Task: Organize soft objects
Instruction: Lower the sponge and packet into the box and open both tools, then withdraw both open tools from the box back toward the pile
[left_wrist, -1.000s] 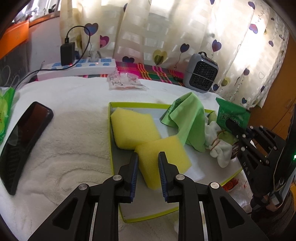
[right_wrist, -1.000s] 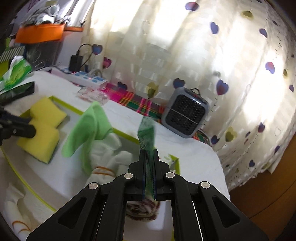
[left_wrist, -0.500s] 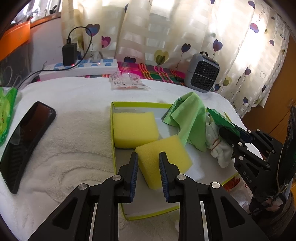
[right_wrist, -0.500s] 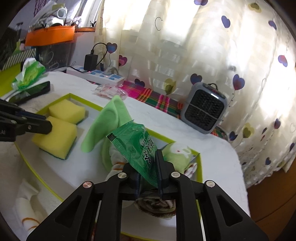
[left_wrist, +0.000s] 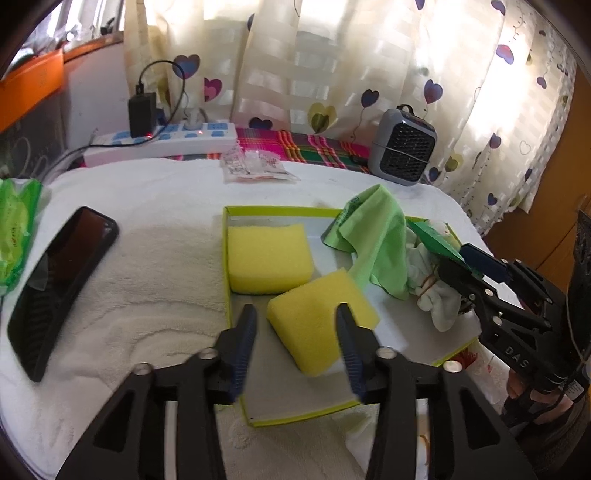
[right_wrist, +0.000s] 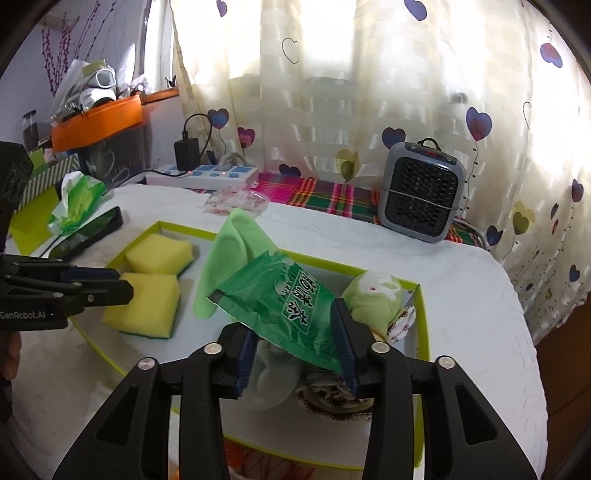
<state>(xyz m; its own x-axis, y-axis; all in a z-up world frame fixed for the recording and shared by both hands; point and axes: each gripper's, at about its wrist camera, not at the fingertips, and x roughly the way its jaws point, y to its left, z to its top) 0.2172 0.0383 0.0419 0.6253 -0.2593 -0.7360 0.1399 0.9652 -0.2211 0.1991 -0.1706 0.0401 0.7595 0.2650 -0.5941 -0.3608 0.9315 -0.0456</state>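
A lime-rimmed white tray (left_wrist: 226, 258) holds two yellow sponges, a green cloth (left_wrist: 380, 240) and white socks (left_wrist: 439, 306). My left gripper (left_wrist: 295, 332) hangs over the tray's near side, its jaws opening. The near sponge (left_wrist: 321, 325) lies just past the fingertips, and the pads are not touching it. The second sponge (left_wrist: 266, 258) sits behind it. My right gripper (right_wrist: 295, 347) is over the tray's right end, its jaws also opening. A green tissue packet (right_wrist: 280, 295) lies tilted between the spread fingers, loose, above a pale green soft toy (right_wrist: 373, 295).
A black phone (left_wrist: 59, 280) and a green tissue pack (left_wrist: 14, 236) lie on the white towel left of the tray. A power strip (left_wrist: 162, 142), a clear plastic packet (left_wrist: 255, 168) and a small grey heater (left_wrist: 402, 151) stand at the back by the curtain.
Both grippers have gone from narrow to wide. The right wrist rolled, so the green packet went from pinched edge-on to lying flat between the fingers. The near sponge stays in the tray.
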